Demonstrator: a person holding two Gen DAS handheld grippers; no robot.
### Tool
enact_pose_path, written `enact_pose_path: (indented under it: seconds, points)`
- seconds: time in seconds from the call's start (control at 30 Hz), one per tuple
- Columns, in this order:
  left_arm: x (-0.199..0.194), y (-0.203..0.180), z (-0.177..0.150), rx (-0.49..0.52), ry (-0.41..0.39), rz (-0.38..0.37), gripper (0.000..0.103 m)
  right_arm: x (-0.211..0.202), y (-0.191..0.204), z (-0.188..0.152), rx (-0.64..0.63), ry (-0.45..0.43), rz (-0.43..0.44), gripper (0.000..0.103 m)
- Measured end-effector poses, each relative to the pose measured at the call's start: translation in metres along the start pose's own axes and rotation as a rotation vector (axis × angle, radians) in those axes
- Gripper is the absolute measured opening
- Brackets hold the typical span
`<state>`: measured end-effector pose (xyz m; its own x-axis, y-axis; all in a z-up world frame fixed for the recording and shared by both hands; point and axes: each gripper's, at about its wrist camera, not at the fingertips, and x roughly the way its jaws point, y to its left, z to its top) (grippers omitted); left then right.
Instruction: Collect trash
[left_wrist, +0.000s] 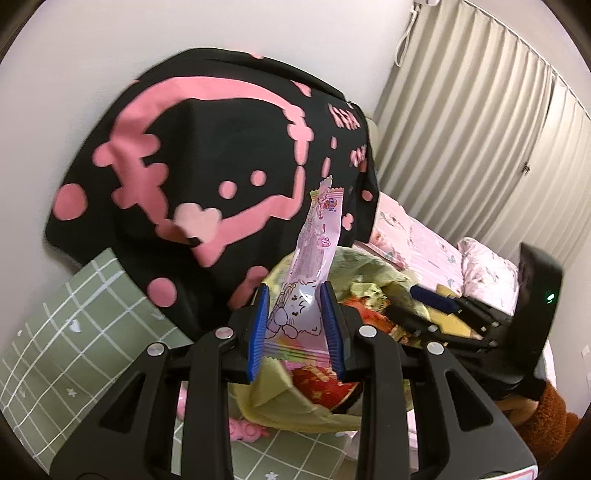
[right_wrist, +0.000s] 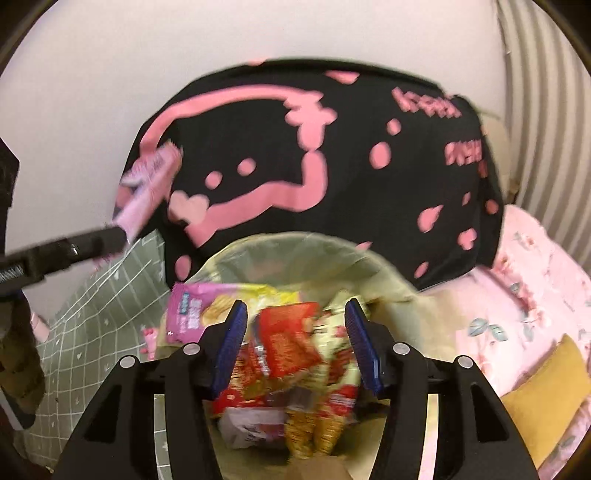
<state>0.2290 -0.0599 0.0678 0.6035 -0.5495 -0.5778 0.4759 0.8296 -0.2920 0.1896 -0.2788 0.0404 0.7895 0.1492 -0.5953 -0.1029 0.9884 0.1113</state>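
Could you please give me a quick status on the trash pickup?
Left tongs shut on pink wrapper. Right tongs open, empty, over bin. Bin holds wrappers. Nothing blocking.

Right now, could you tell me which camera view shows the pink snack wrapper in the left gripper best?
The left wrist view: the pink snack wrapper stands sharp and near whole between the left gripper's blue pads, printed cartoon legible. The right wrist view catches it only at the far left edge, small and motion-blurred, sticking out past that gripper's dark fingertip.

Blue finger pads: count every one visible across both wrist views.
4. Two on the left gripper, clamping the pink wrapper. Two on the right gripper, open above the trash bag. None seem hidden.
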Motion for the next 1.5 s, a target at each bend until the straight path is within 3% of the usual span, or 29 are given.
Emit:
enact_pose_path:
  seconds: [0.27,0.57,0.6,0.73,0.83,0.97,1.13,1.5]
  points:
    - [0.031,-0.017,-0.005,0.007,0.059,-0.061,0.027,-0.017,-0.050,-0.001,0.128,-0.012,-0.102,0.052]
    - [0.078,-0.023,-0.017,0.034,0.178,-0.072,0.028,-0.012,-0.074,-0.004,0.197,-0.009,-0.127,0.052]
    - [0.082,-0.022,-0.018,0.032,0.186,-0.073,0.029,-0.011,-0.075,-0.004,0.195,-0.007,-0.130,0.052]
    - [0.079,-0.018,-0.019,-0.001,0.175,-0.106,0.056,-0.012,-0.073,0.001,0.187,-0.015,-0.134,0.052]
    - [0.067,-0.016,-0.018,-0.013,0.141,-0.111,0.063,-0.012,-0.067,0.003,0.176,-0.014,-0.135,0.052]
    - [0.044,-0.012,-0.016,-0.010,0.083,-0.079,0.067,-0.012,-0.053,0.004,0.158,-0.011,-0.130,0.052]
    - [0.012,0.001,-0.022,-0.008,0.025,0.016,0.068,-0.015,-0.028,-0.002,0.152,-0.010,-0.112,0.052]
    - [-0.067,0.039,-0.073,-0.064,-0.046,0.208,0.083,-0.033,0.031,-0.035,0.117,0.014,-0.090,0.052]
